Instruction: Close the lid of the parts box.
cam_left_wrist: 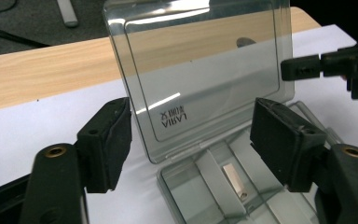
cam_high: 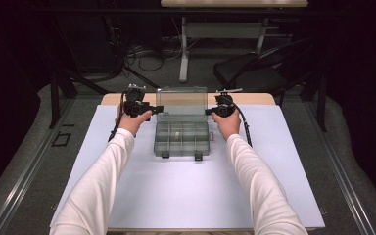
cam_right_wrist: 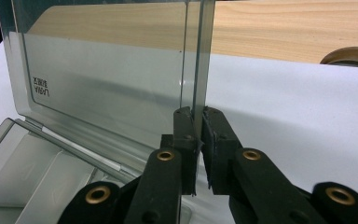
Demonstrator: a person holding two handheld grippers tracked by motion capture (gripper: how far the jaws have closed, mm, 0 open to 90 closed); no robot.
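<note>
A clear grey plastic organizer box [cam_high: 181, 138] with several compartments sits on the white mat, its lid [cam_high: 181, 102] standing upright and open. My right gripper [cam_right_wrist: 198, 122] is shut on the lid's side edge [cam_right_wrist: 200, 56]; from above it [cam_high: 210, 111] sits at the lid's right side. My left gripper [cam_left_wrist: 191, 140] is open, its jaws wide apart in front of the lid [cam_left_wrist: 200, 70], near the lid's left edge [cam_high: 157, 108]. A small pale piece [cam_left_wrist: 235, 181] lies in one compartment. The right gripper's jaws [cam_left_wrist: 307, 67] also show in the left gripper view.
The white mat [cam_high: 186, 191] covers a wooden table [cam_high: 254, 99]. Behind the table stand a black chair [cam_high: 254, 73], a desk leg [cam_high: 183, 54] and cables on the floor. Both white sleeves [cam_high: 103, 181] reach in from the bottom.
</note>
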